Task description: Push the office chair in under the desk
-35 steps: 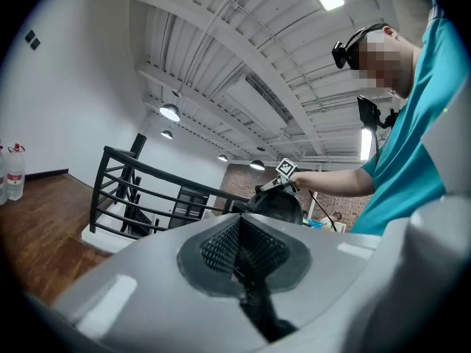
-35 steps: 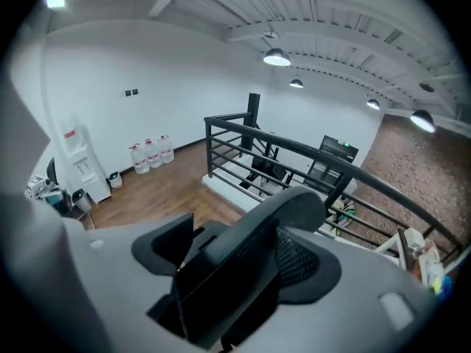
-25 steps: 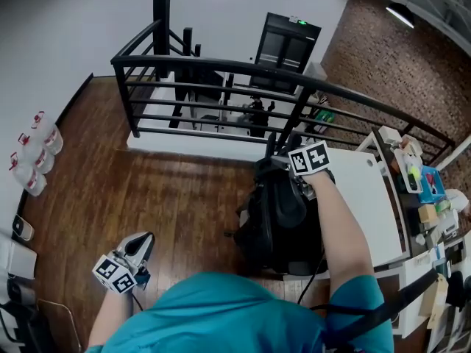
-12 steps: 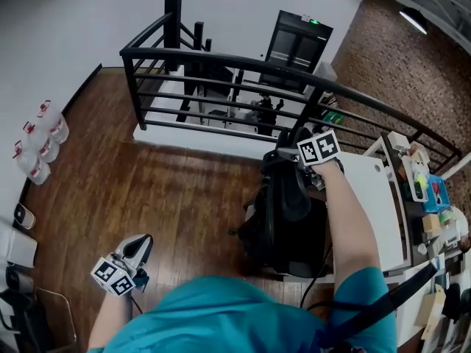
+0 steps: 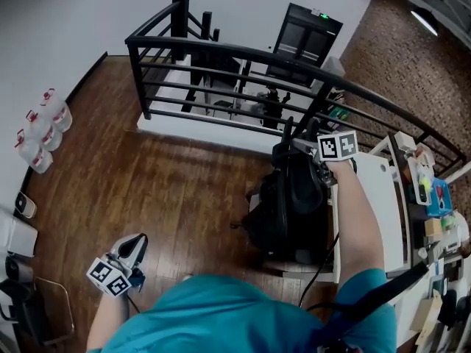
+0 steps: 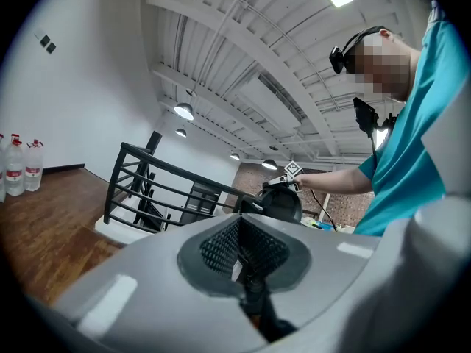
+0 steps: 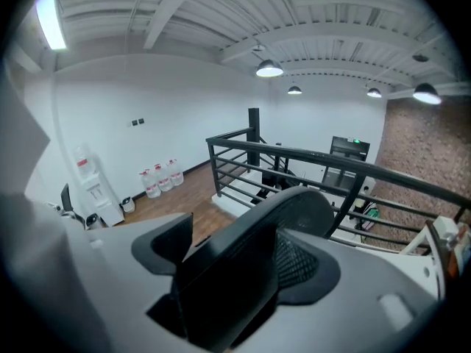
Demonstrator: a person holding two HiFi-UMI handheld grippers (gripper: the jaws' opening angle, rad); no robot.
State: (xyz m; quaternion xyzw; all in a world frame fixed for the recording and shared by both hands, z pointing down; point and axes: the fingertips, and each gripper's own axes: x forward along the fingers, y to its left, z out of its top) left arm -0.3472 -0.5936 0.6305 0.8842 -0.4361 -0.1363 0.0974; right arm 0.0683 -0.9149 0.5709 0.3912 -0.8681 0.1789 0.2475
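My right hand-held gripper [image 5: 294, 144] has just been closing, jaws wide, gripping the top of the office chair [image 5: 291, 212] by the desk [image 5: 386, 197]; my left hand-held gripper [image 5: 138, 243] is pinched together, empty.

I see my right gripper [image 5: 298, 147] at the top edge of the backrest of the black office chair [image 5: 287, 212], jaws just closed in a little around that edge, the white desk [image 5: 372, 197] just right of the chair, and my left gripper [image 5: 137, 243] well left of it over the wooden floor [image 5: 162, 182]
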